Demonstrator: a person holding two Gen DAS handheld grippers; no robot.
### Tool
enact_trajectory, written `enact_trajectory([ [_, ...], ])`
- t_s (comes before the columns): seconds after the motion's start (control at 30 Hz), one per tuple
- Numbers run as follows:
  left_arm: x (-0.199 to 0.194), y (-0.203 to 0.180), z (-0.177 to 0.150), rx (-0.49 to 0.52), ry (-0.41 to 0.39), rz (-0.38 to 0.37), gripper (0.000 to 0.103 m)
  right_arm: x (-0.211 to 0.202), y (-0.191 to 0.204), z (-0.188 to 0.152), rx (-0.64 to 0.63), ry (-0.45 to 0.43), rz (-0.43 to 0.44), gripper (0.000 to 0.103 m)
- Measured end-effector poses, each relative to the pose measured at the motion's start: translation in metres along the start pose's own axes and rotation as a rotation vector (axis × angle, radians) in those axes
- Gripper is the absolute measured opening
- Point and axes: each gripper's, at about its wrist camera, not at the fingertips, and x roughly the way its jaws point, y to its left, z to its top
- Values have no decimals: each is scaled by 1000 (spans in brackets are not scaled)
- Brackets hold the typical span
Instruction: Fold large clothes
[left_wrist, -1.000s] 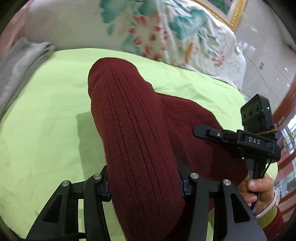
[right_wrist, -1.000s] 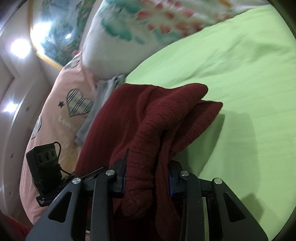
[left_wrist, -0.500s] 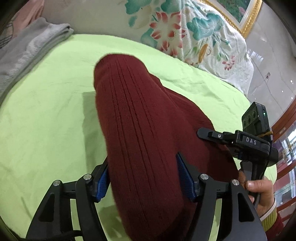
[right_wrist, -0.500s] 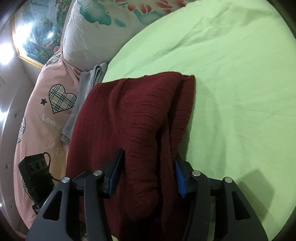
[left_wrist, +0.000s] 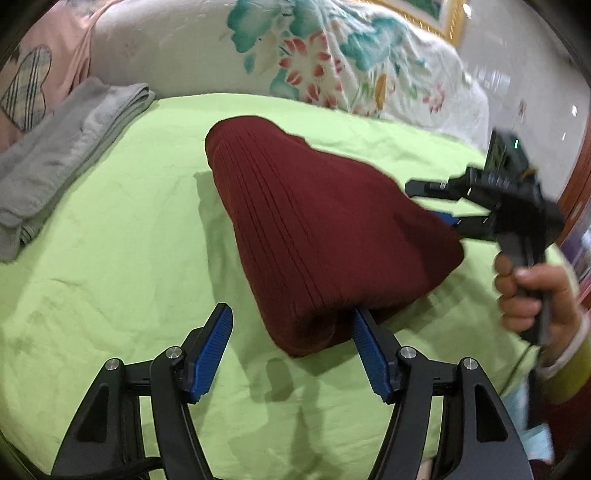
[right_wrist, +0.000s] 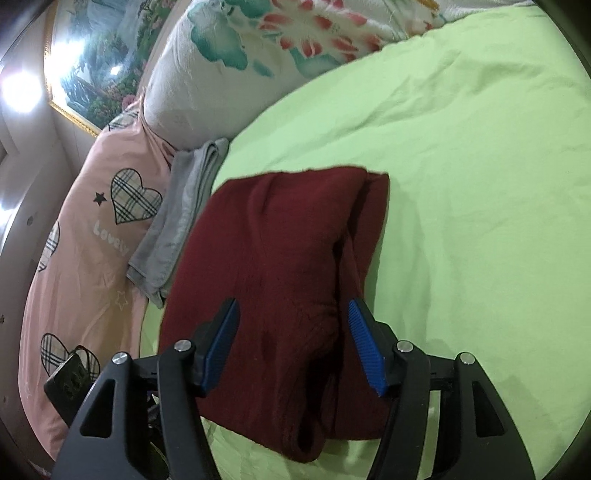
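A dark red ribbed sweater (left_wrist: 314, 221) lies folded in a thick bundle on the light green bed sheet (left_wrist: 110, 277). My left gripper (left_wrist: 291, 343) is open and drawn back from it; only the bundle's near corner reaches in beside the right blue pad (left_wrist: 369, 354). In the right wrist view the sweater (right_wrist: 273, 251) lies between the fingers of my right gripper (right_wrist: 293, 347), whose jaws are opening, with the pads not squeezing the knit. From the left wrist view the right gripper (left_wrist: 428, 203) sits at the sweater's far right edge, held by a hand (left_wrist: 532, 295).
A folded grey cloth (left_wrist: 55, 166) lies at the sheet's left edge, close to the sweater (right_wrist: 184, 214). A floral pillow (left_wrist: 332, 55) and a pink heart-print pillow (right_wrist: 92, 240) line the back. Green sheet (right_wrist: 480, 184) stretches to the sweater's right.
Both grippers had the sweater pinched and lifted; their jaws have since spread and the sweater has settled on the sheet. The left gripper has drawn back from it.
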Motion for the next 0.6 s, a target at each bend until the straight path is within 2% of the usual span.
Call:
enact_trajectory([
  [0.07, 4, -4, -1, 21, -8, 61, 62, 4, 1, -3, -3, 9, 2, 62],
  [0.1, 7, -3, 0, 24, -7, 67, 60, 6, 2, -3, -7, 12, 0, 62],
  [0.17, 8, -5, 2, 40, -26, 90, 52, 9, 4, -3, -16, 17, 0, 62],
  [0.2, 8, -12, 1, 72, -44, 128, 45, 12, 4, -2, -21, 21, -2, 58],
  [0.23, 11, -16, 1, 99, -51, 162, 34, 15, 5, -2, -23, 25, -7, 53],
  [0.27, 14, -24, 0, 140, -59, 220, 31, 19, 5, -1, -24, 33, -21, 35],
  [0.3, 18, -30, 0, 177, -68, 265, 26, 23, 5, 0, -25, 47, -36, 23],
  [0.4, 19, -50, -4, 293, -97, 352, 22, 13, 14, 4, -67, 13, -50, 18],
  [0.47, 22, -70, -11, 419, -116, 430, 21, -2, 17, 7, -97, -24, -58, 17],
  [0.57, 36, -88, -23, 547, -113, 496, 20, -12, 8, 11, -100, -36, -108, 17],
  [0.6, 39, -91, -25, 563, -108, 497, 20, -9, -2, 12, -84, -26, -136, 17],
])
